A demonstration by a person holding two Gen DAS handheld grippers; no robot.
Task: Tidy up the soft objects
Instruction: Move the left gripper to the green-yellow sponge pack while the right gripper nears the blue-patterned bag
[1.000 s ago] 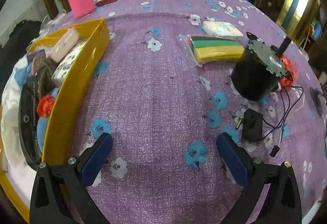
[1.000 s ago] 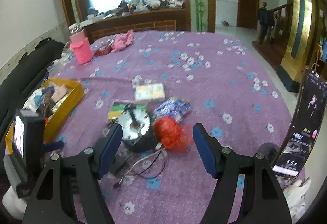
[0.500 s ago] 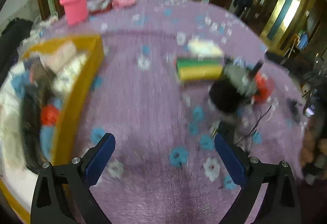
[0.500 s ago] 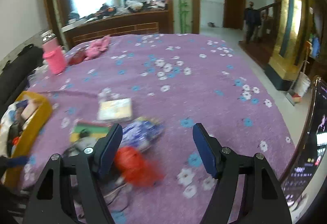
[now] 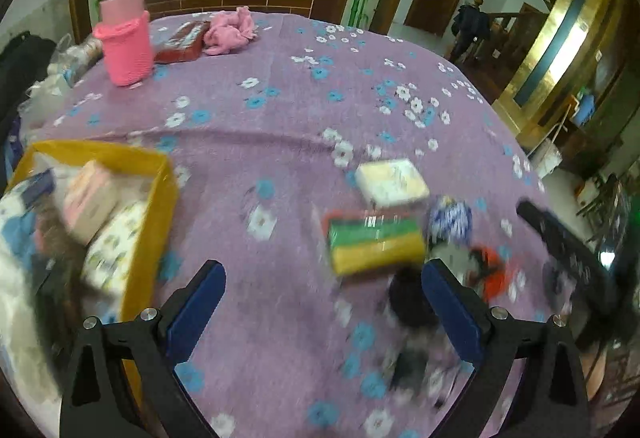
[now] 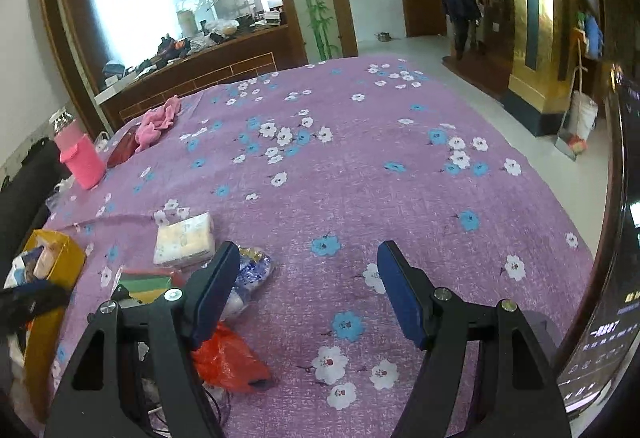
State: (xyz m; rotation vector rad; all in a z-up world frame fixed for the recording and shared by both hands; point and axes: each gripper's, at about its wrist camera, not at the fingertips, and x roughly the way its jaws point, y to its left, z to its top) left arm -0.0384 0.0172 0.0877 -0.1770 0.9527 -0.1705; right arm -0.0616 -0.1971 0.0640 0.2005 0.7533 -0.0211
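Though blurred, sponge pack [image 5: 374, 240] seemingly crosswise

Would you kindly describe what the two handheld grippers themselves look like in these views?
The left gripper and right gripper look alike: two angular black arms with cut-out openings, each ending in a flat, dark blue rectangular pad. Round silver screw heads sit at the joints behind the pads. No cables, markings, hands or sleeves show.

I see the yellow open box [image 5: 154, 206] of soft items at near left on the purple flowered cloth [image 5: 288, 110]; right of it the striped sponge pack [image 5: 374, 240], with the pale tissue packet [image 5: 392, 182] just behind.
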